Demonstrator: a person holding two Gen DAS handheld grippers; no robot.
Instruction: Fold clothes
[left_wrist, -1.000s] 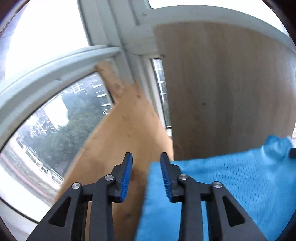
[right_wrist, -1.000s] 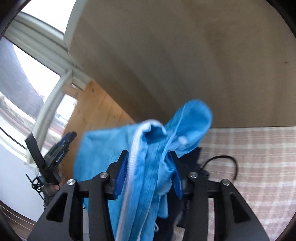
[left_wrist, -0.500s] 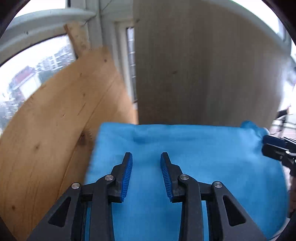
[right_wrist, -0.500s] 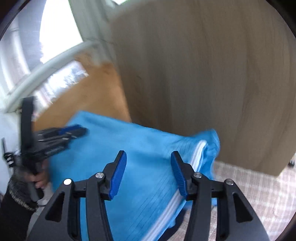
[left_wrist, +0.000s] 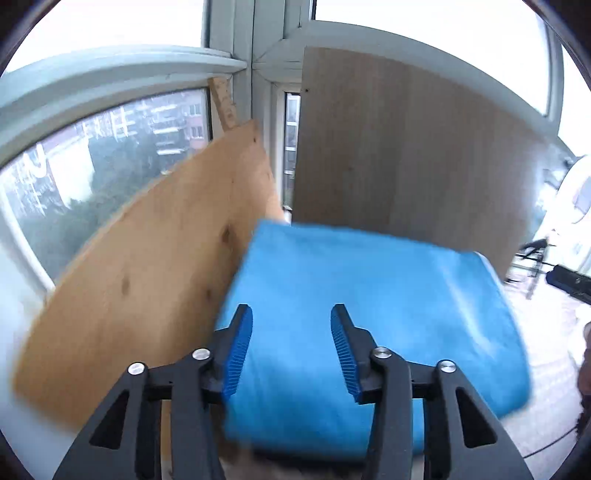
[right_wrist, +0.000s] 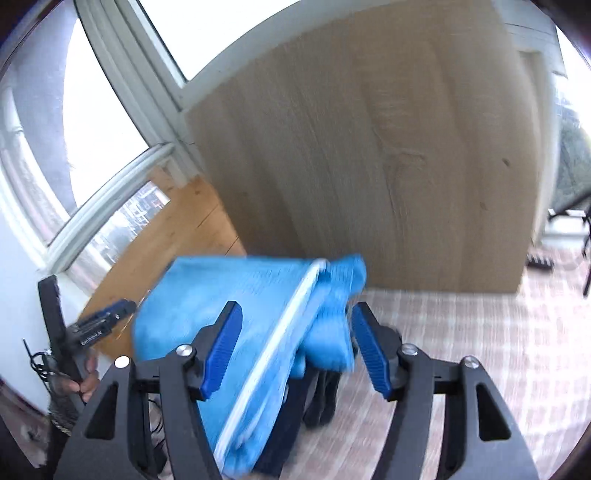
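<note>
A bright blue garment lies folded in a thick pad in front of both grippers. In the right wrist view the blue garment shows a white zip edge and a bunched end on the right, resting on dark clothing. My left gripper is open just above the garment's near edge, holding nothing. My right gripper is open over the zip edge, holding nothing. The left gripper also shows at the far left of the right wrist view.
A pale wooden board stands behind the garment and an orange plywood sheet leans on the window at left. A checked cloth surface stretches to the right. A black cable lies at lower right.
The right gripper let go of the garment a second ago and stays open. The garment has dropped into a folded pad. Both grippers have shifted and tilted over it.
</note>
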